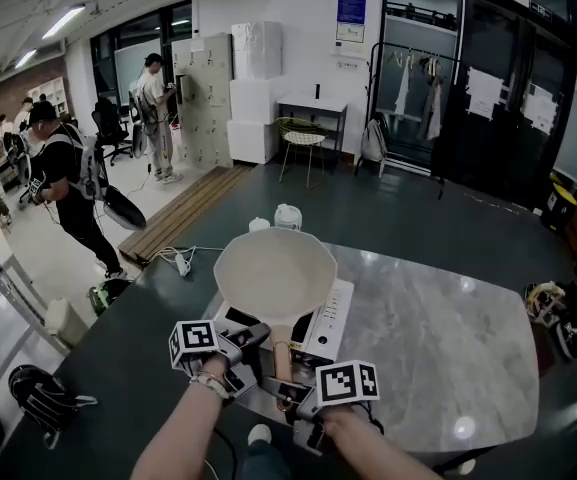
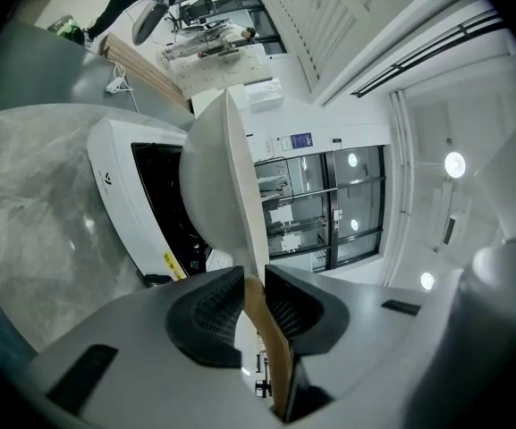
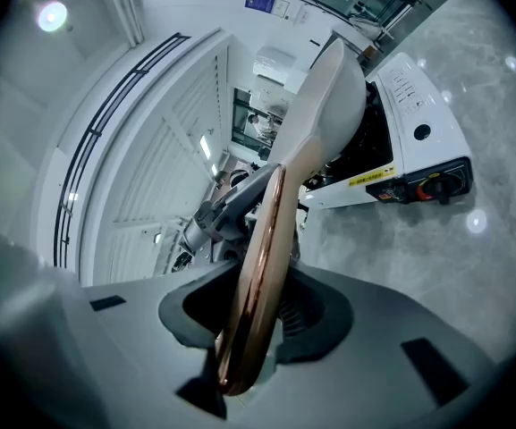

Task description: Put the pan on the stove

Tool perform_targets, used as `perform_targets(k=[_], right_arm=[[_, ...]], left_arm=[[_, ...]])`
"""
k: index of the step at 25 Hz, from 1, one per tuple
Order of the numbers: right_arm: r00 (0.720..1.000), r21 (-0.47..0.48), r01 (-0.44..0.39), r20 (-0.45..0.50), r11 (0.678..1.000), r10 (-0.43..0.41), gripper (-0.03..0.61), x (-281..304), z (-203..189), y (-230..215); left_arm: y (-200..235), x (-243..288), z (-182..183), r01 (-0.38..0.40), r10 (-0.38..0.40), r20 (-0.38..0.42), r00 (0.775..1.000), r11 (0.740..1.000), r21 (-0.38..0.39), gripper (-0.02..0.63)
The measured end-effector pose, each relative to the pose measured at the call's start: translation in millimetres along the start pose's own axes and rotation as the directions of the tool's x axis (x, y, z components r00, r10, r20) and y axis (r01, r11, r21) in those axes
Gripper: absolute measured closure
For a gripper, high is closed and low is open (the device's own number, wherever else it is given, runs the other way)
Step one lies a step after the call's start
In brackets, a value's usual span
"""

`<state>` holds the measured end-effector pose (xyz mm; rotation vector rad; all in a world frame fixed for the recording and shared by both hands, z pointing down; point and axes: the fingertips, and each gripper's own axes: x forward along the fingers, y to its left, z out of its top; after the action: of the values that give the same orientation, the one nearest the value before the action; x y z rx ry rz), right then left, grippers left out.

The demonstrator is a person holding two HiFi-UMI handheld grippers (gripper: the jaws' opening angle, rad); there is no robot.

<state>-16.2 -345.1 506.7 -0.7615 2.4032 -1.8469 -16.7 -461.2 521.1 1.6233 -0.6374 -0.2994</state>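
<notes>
We see the left gripper (image 2: 256,286) and the right gripper (image 3: 256,302) both pinching the pan's brown handle (image 1: 281,360), the left nearer the stove (image 1: 330,320), while the pale pan (image 1: 275,273) sits over the stove's top, contact unclear.

Marble table (image 1: 438,338); behind it wire chair (image 1: 301,138), lockers (image 1: 206,93), person (image 1: 66,158) w/ backpack (image 1: 92,176) at left.

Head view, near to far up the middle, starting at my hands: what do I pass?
Near to far: right claw → left claw → pan → wire chair → desk by the far wall.
</notes>
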Motion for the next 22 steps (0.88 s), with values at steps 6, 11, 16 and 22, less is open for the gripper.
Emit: perform_targets(k=[6,11,16,22], right_arm=[[1.000,-0.014,-0.019,0.004,1.000,0.019,0.439,2,-2,2],[0.998,-0.022,-0.058,0.026,0.998,0.059,0.444,2,0,7],[0.991,0.004,-0.059,0.120,0.998,0.058,0.270,-5,16,-1],[0.987,0.024,-0.060,0.149,0.998,0.056,0.264,-12,19,-4]], left_arm=[[1,-1,1,-0.004,0.005,-0.009,1.000,1.000,0.011,0.532],[1,-1,1,0.004,-0.004,0.006,1.000,1.000,-0.014,0.532],[1,-1,1,0.004,-0.003,0.008,1.000,1.000,-0.024,0.532],[-2,-5,-3,-0.002,0.002,0.003,1.000,1.000,-0.008,0.532]])
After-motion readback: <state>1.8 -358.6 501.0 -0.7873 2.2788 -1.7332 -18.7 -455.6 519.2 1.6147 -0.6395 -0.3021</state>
